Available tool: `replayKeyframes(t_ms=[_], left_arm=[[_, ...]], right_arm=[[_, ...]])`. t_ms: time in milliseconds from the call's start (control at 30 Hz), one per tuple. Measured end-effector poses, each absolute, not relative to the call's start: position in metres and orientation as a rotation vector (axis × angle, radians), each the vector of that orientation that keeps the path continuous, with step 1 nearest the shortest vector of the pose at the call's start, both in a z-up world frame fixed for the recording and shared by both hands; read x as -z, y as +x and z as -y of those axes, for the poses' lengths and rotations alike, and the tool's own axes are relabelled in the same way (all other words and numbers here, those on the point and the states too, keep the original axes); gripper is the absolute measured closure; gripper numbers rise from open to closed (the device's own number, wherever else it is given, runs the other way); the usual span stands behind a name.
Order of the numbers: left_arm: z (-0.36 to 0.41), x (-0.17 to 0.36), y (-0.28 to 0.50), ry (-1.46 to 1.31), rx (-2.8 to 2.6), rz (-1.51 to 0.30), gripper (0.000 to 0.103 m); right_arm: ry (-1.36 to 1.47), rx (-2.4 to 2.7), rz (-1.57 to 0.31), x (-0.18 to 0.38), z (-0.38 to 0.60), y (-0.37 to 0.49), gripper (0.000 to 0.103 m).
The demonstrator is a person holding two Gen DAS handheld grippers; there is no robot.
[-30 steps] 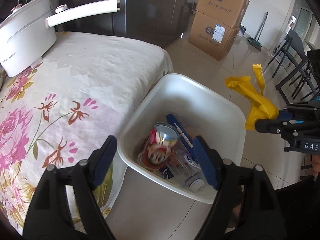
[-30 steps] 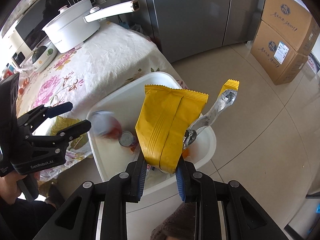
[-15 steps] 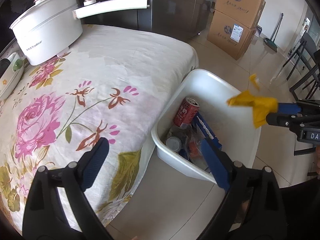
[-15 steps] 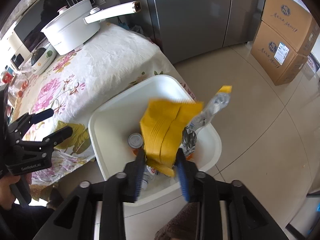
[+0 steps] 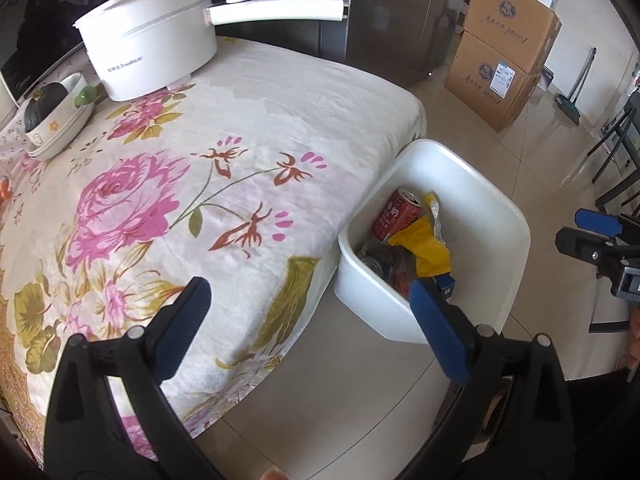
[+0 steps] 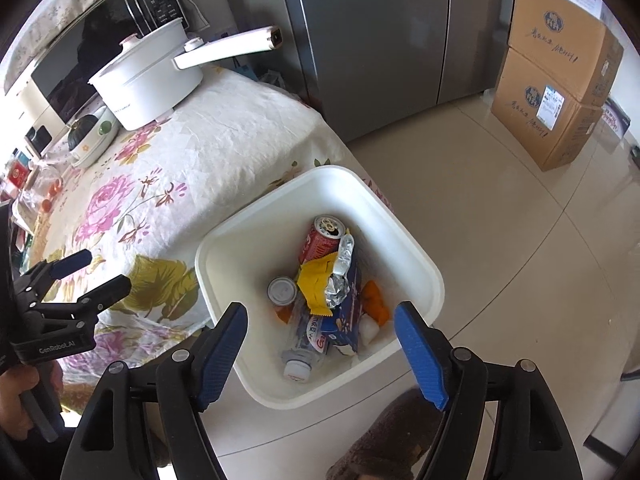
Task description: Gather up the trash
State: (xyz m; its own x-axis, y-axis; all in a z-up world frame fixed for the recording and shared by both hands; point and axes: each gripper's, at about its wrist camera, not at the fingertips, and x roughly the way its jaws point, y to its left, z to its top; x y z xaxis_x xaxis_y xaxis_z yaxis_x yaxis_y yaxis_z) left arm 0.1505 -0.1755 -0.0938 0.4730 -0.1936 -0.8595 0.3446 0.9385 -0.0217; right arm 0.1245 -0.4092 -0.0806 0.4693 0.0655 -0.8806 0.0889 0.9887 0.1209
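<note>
Trash fills the bottom of a white bin that stands on the tiled floor, just beside the corner of a table covered with a flowered cloth. Inside the bin lie a yellow snack bag with its crumpled silver lining showing, a red can leaning against the wall, a small tin, a clear plastic bottle with a white cap, a blue carton and some orange scraps. The yellow bag rests on top of the pile, touching the red can and the carton.

The right gripper hangs above the near edge of the bin with its jaws apart; they have just been opening, and nothing is between them. The left gripper is over the edge of the table, near the bin, its jaws wide apart and just opened further, with nothing between them either. Each gripper shows at the side of the other's view, and a hand holds the left one's handle.

On the far end of the table stand a white pot with a long handle and a stack of bowls. 2 cardboard boxes are stacked by the far wall, next to a grey fridge.
</note>
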Motion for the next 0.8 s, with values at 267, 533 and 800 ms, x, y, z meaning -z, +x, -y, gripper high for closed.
replayKeyframes(t_ms=[267,533,800], left_arm=[[0.145,0.055,0.11,0.102,0.218,-0.947,0.004],[0.122,0.029,0.076,0.099,0.101,-0.85,0.003],[0.106,-0.006,0.039,0.065,0.032,-0.713,0.003]], right_arm=[[0.058,0.002,-0.914,0.035,0.371,0.086,0.016],[-0.012,0.004,-0.771,0.007,0.329,0.047,0.009],[-0.03,0.004,-0.65,-0.019,0.304,0.015,0.003]])
